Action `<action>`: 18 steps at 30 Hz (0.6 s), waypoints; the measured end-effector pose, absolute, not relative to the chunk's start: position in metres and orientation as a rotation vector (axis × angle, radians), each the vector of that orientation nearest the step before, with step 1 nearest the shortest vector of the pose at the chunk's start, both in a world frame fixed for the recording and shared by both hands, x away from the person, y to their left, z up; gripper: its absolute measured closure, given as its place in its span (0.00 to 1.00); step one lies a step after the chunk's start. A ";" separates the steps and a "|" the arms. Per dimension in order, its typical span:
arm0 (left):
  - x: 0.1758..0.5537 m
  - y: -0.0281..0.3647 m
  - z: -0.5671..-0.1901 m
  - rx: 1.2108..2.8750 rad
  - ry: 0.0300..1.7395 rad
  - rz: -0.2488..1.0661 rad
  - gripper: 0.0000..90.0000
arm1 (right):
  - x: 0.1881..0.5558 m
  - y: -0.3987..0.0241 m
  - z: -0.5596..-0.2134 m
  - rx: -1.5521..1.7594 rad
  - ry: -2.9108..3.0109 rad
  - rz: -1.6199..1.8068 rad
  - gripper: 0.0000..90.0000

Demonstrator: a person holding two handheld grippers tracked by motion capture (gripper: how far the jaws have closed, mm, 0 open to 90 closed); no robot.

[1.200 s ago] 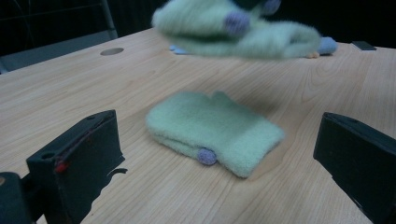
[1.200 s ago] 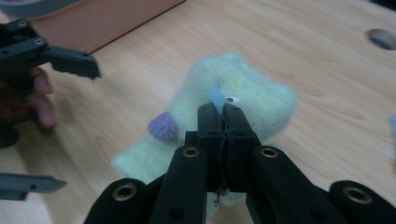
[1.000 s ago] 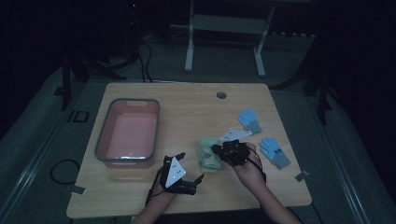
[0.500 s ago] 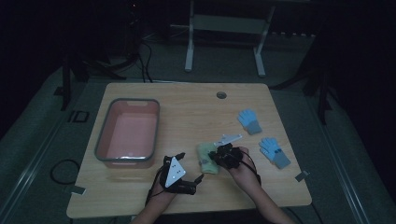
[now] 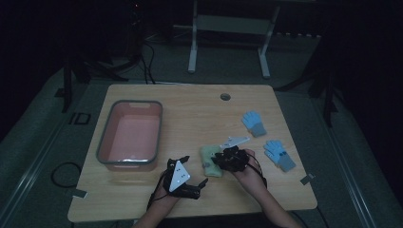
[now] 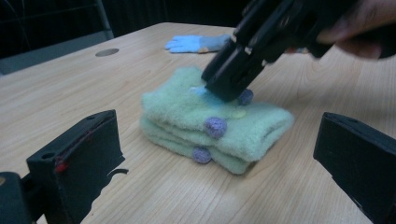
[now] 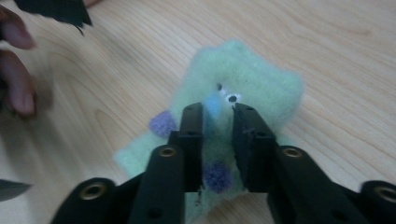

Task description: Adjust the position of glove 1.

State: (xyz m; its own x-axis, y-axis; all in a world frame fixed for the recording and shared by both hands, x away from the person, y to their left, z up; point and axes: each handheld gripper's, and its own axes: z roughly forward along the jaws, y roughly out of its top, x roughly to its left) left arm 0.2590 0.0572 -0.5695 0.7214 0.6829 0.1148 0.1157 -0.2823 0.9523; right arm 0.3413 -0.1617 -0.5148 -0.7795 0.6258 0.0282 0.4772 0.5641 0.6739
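Note:
A folded stack of green fluffy gloves [image 5: 208,160] with purple pompoms lies near the table's front middle. My right gripper [image 5: 217,161] comes down on its top from the right. In the right gripper view the narrow jaws [image 7: 217,112] pinch the green pile [image 7: 252,79] beside a small blue patch and two tiny eyes. The left gripper view shows those jaws pressed into the top layer [image 6: 187,105]. My left gripper [image 5: 195,172] sits just left of the stack, open wide, its jaws [image 6: 224,154] either side of the gloves without touching them.
A pink tub [image 5: 105,142] stands at the left. Two blue gloves lie at the right, one farther back [image 5: 254,122], one nearer [image 5: 279,155]. A pale flat piece [image 5: 234,141] sits just behind the right hand. A cable hole [image 5: 225,97] is at the back.
My right gripper has moved left and lowered onto the green gloves, with its jaws now around the top layer. The left gripper has stayed put.

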 end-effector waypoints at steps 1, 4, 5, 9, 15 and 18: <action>0.259 0.057 -0.570 1.804 0.626 0.638 0.01 | 0.341 -0.163 -0.513 0.922 2.580 1.029 0.78; 0.258 0.057 -0.568 1.831 0.637 0.642 0.01 | 0.340 -0.167 -0.506 0.915 2.568 1.057 0.75; 0.258 0.057 -0.567 1.838 0.647 0.630 0.01 | 0.339 -0.169 -0.504 0.909 2.569 1.071 0.74; 0.258 0.055 -0.565 1.888 0.667 0.580 0.01 | 0.340 -0.172 -0.501 0.889 2.567 1.102 0.67; 0.255 0.051 -0.562 1.966 0.639 0.487 0.01 | 0.342 -0.180 -0.500 0.864 2.564 1.139 0.63; 0.254 0.052 -0.560 1.946 0.624 0.464 0.08 | 0.343 -0.185 -0.500 0.850 2.562 1.144 0.63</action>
State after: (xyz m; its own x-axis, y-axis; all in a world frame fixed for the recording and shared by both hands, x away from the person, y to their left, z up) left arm 0.2537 0.0521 -0.5595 0.7932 0.6069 0.0509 0.2235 -0.3679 0.9026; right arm 0.3429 -0.1848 -0.4998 -0.8117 0.5826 0.0419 0.4201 0.5324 0.7349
